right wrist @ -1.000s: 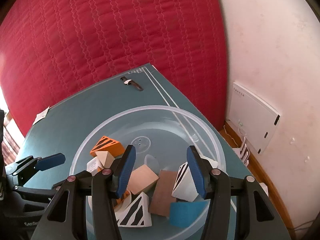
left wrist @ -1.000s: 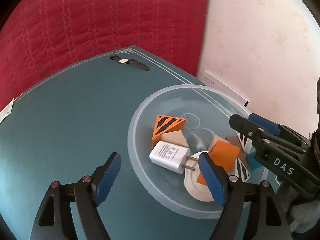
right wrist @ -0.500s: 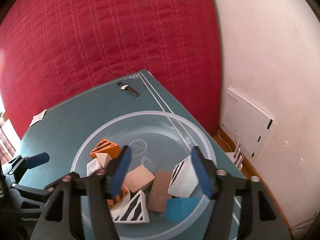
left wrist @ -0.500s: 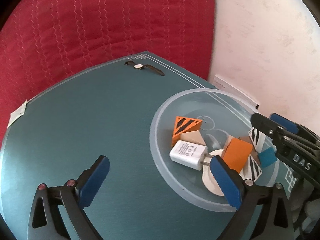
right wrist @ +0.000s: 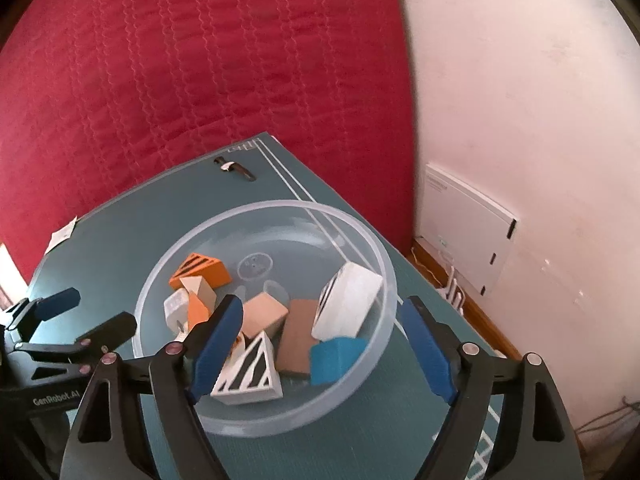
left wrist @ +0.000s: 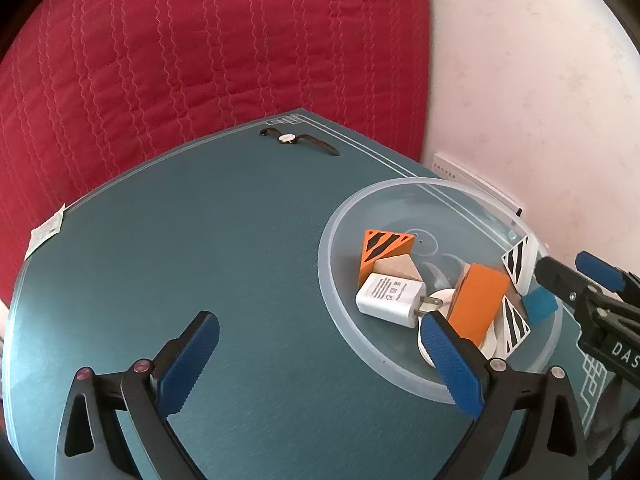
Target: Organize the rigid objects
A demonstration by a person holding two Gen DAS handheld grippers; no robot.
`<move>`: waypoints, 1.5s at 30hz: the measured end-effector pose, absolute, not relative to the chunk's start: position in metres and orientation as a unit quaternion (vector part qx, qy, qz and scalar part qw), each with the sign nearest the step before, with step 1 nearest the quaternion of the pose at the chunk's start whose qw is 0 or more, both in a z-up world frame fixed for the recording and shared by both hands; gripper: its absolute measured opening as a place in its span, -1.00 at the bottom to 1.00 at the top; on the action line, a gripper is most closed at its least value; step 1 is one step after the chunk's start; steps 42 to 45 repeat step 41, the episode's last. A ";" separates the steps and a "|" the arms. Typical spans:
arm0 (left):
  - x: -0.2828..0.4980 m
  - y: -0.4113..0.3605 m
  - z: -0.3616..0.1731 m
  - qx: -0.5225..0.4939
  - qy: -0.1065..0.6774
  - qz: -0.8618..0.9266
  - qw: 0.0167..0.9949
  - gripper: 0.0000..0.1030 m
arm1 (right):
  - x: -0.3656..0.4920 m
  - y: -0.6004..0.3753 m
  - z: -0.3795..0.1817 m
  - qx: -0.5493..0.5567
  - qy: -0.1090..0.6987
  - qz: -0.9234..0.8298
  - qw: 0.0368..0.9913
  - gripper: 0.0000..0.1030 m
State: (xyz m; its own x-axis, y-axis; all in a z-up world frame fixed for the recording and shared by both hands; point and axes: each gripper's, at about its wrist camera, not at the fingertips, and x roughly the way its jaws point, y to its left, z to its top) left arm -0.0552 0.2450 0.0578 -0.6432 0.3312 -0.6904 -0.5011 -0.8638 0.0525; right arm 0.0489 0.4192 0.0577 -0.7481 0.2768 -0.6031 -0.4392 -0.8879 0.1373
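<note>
Teal mat, bowl under right gripper

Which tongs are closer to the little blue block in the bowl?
Right. The right tongs hang open directly over the blue block at the bowl's near edge. The left tongs are open farther off, above bare mat beside the bowl.

Teal table against a red quilted backdrop — pale pink wall beside, white panel low.

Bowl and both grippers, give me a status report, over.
Left gripper open, empty, over the mat. Right gripper open, empty, above the bowl. Blocks and white charger in bowl. Wristwatch out at far mat corner, path unobstructed.
</note>
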 end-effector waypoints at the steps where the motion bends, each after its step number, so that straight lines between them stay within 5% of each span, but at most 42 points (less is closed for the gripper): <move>1: -0.055 0.244 0.058 -0.353 0.121 0.899 0.232 0.99 | 0.051 0.417 0.057 -0.301 0.135 0.924 0.196 0.64; 11: -0.051 0.235 0.059 -0.348 0.126 0.898 0.240 0.99 | 0.064 0.392 0.051 -0.335 0.105 0.916 0.196 0.82; 45: -0.047 0.225 0.049 -0.377 0.121 0.884 0.247 0.99 | 0.074 0.361 0.037 -0.369 0.079 0.909 0.177 0.83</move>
